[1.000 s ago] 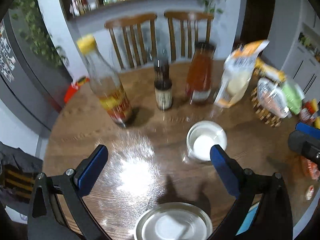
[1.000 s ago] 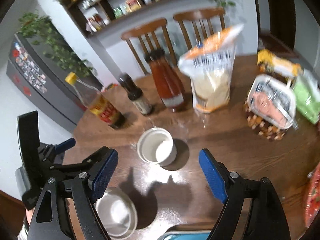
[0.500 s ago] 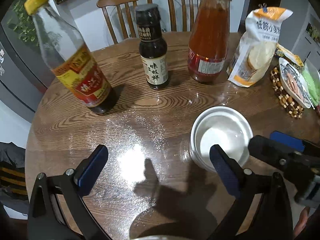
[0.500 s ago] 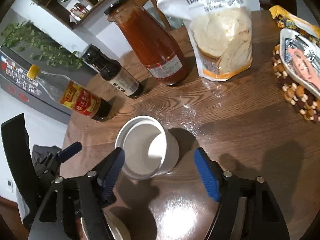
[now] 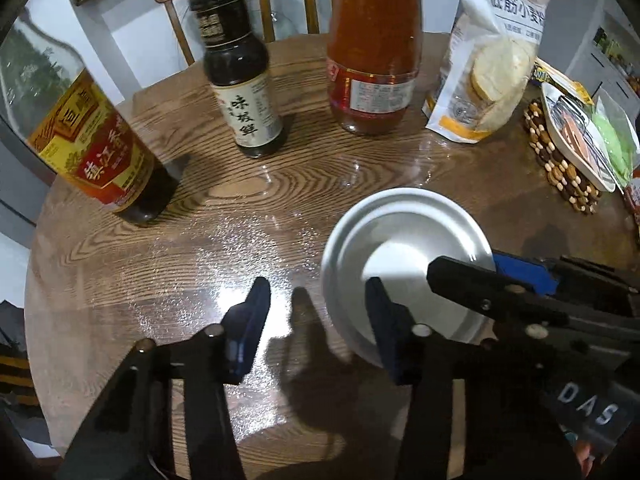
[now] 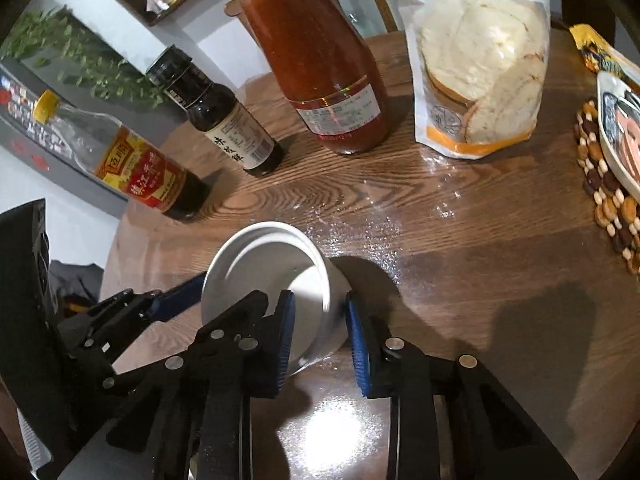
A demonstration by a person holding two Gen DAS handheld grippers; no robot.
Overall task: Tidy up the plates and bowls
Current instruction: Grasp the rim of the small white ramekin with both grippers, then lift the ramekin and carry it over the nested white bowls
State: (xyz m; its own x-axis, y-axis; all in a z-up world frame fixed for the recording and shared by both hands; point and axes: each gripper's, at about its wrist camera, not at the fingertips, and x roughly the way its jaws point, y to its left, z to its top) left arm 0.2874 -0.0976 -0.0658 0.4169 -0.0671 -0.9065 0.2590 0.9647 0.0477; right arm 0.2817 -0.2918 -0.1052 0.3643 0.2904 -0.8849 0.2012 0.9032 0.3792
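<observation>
Two hand-held grippers work on one white bowl (image 5: 404, 256) near the front of the round wooden surface (image 5: 240, 216). In the left wrist view the left hand-held gripper (image 5: 316, 312) is closing, its right blue pad inside the bowl and its left pad outside over the near-left rim; whether the pads already press the wall I cannot tell. In the right wrist view the right hand-held gripper (image 6: 320, 332) is also closing, one pad inside the bowl and the other against its outer right wall, the rim between them, seemingly pinched. The left tool's blue finger reaches the bowl's left side there. Beyond the bowl stand a vinegar bottle (image 5: 100, 152) with a red and yellow label at the left, a small dark sauce bottle (image 5: 240, 92), a tall red sauce jar (image 5: 372, 52) and a flour bag (image 5: 492, 64). At the far right a packed tray (image 5: 576, 140) lies on a beaded mat (image 5: 560, 168). Two wooden chairs (image 5: 176, 12) stand behind the surface
</observation>
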